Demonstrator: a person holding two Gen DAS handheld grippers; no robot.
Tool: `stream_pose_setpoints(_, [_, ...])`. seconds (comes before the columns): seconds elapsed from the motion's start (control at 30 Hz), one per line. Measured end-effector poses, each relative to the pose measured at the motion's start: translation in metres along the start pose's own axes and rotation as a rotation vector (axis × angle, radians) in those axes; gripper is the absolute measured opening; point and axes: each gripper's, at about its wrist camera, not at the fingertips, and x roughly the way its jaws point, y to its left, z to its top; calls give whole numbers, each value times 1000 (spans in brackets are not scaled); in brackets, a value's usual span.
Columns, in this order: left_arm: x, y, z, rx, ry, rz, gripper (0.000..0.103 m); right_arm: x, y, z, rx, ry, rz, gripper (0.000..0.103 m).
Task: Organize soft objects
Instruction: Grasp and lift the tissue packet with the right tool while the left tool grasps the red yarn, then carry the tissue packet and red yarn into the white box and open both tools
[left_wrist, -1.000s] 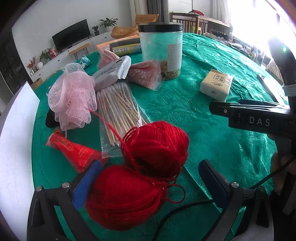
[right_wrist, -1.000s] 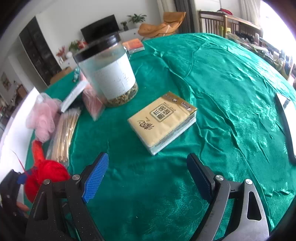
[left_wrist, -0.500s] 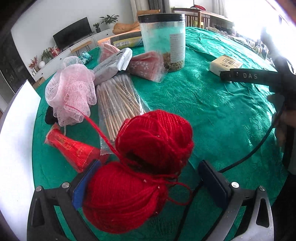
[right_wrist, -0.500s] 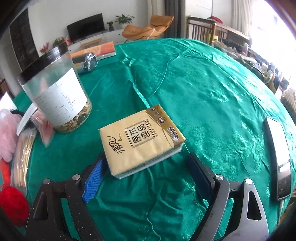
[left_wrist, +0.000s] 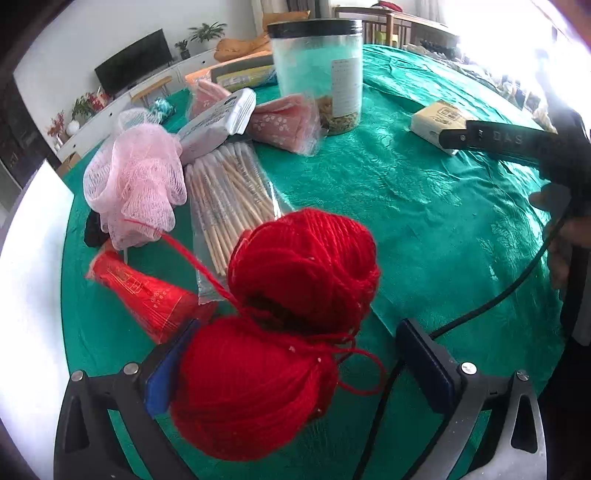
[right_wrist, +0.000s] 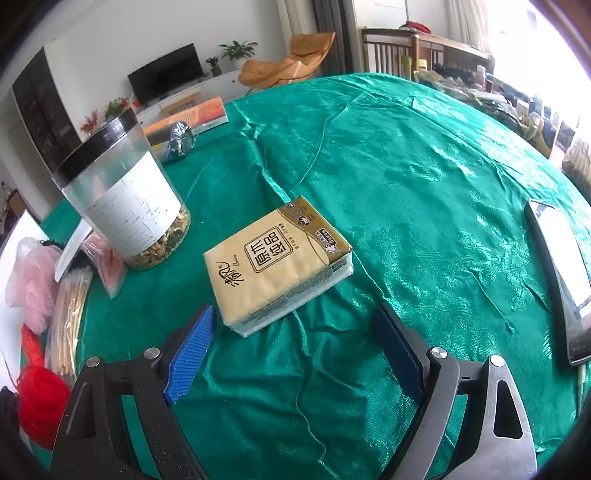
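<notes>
Sorting barely begun: left hand-held gripper (left_wrist: 295, 365) agape around red yarn balls (left_wrist: 280, 325); right hand-held gripper (right_wrist: 295, 347) agape short of yellow tissue pack (right_wrist: 277, 262); pink mesh sponge (left_wrist: 136, 184) untouched on bench (left_wrist: 424, 206).

A round table under a shiny green cloth (right_wrist: 424, 177), creased in long folds, and it's busy: a yellow tissue pack (right_wrist: 275, 262) lies flat mid-table, a black-lidded clear jar (right_wrist: 122, 199) stands to its left. Past the jar sit a pink mesh pouf (left_wrist: 135, 184), a bag of wooden sticks (left_wrist: 229, 206), a red paper cone (left_wrist: 147, 295) and two red yarn balls (left_wrist: 303, 269); a phone (right_wrist: 561, 273) lies far right
</notes>
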Motion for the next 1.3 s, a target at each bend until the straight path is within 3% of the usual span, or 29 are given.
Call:
stream_pose_setpoints(0.1, [-10,-7,-4,39,-47,10,93,0,0,1,4,-1,4,88])
stream_pose_setpoints(0.17, [-16,-3,-5,27,-78,34,64,0,-1,0,9,-3,8,88])
stream_pose_setpoints(0.27, [-25,20,-6,-83,-102,-88,52,-3,-6,0,39,-11,37,88])
stream_pose_setpoints(0.33, [-32,34,-9,-166,-123,-146,51,-7,-20,0,116,-31,98,88])
stream_pose_setpoints(0.47, [-45,51,-15,-234,-170,-164,51,-14,-49,1,282,-41,159,88])
stream_pose_setpoints(0.67, [-57,63,-12,-254,-214,-130,51,3,-9,34,216,81,119,88])
stream_pose_setpoints(0.77, [-67,72,-13,-265,-235,-121,51,29,7,49,183,169,36,85])
stream_pose_setpoints(0.8, [-71,77,-14,-273,-243,-118,51,31,11,53,132,160,-3,74])
stream_pose_setpoints(0.87, [-79,87,-15,-293,-263,-111,52,33,12,60,79,156,-24,70])
stream_pose_setpoints(1.03, [-97,112,-16,-369,-318,-123,51,-4,-2,92,44,15,5,69])
stream_pose_setpoints(1.17, [-117,129,-22,-389,-351,-76,52,-53,28,111,-76,-84,76,69])
stream_pose_setpoints(1.3, [-142,161,-41,-432,-379,-7,52,-91,92,105,-210,-101,231,69])
